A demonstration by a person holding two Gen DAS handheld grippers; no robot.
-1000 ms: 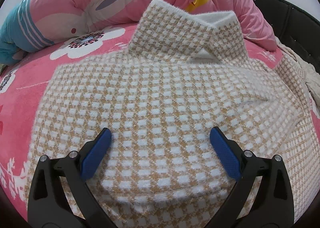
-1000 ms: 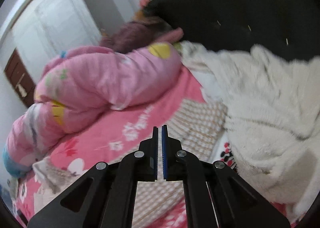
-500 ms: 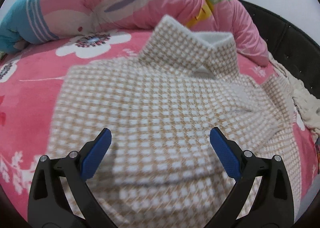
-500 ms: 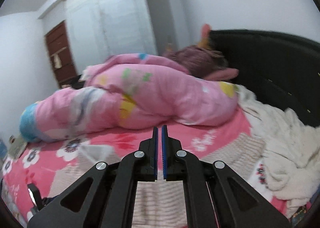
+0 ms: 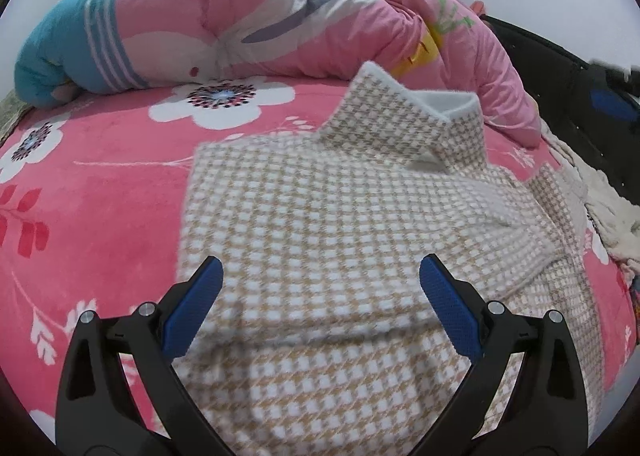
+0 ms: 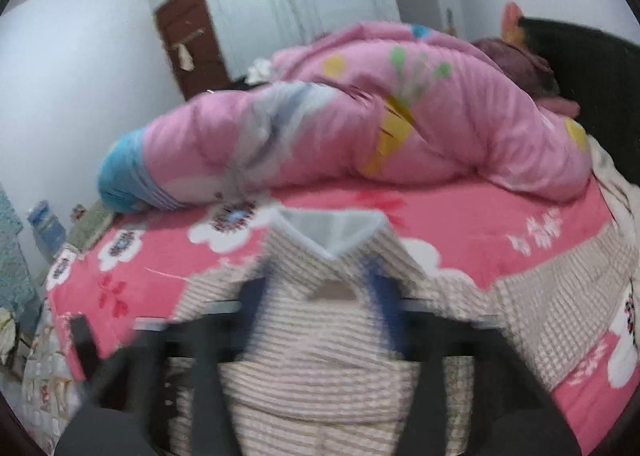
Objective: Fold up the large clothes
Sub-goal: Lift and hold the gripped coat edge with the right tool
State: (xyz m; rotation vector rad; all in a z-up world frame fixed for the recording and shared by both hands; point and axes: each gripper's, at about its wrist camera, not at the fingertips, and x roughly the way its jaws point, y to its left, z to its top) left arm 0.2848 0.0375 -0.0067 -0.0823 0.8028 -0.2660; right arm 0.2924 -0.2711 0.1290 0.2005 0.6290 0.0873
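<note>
A beige-and-white houndstooth coat [image 5: 340, 223] lies flat on the pink floral bed sheet [image 5: 100, 195], its white-lined collar [image 5: 420, 111] pointing toward the quilt. My left gripper [image 5: 320, 268] hovers open above the coat's lower half, and nothing sits between its blue pads. In the right wrist view the same coat [image 6: 320, 356] fills the bottom, with the collar [image 6: 332, 232] straight ahead. My right gripper [image 6: 318, 296] is motion-blurred. Its jaws are opening, apart in front of the collar, with nothing pressed between them.
A rolled pink quilt [image 5: 280, 15] with a blue end lies across the far side of the bed. A white fluffy garment [image 5: 600, 207] is heaped at the right by the black headboard [image 5: 560, 75]. A brown door [image 6: 188, 35] stands beyond.
My left gripper has drawn back and up, so more of the sheet shows. My right gripper has swung from the headboard side to face the collar, and its shut jaws have parted.
</note>
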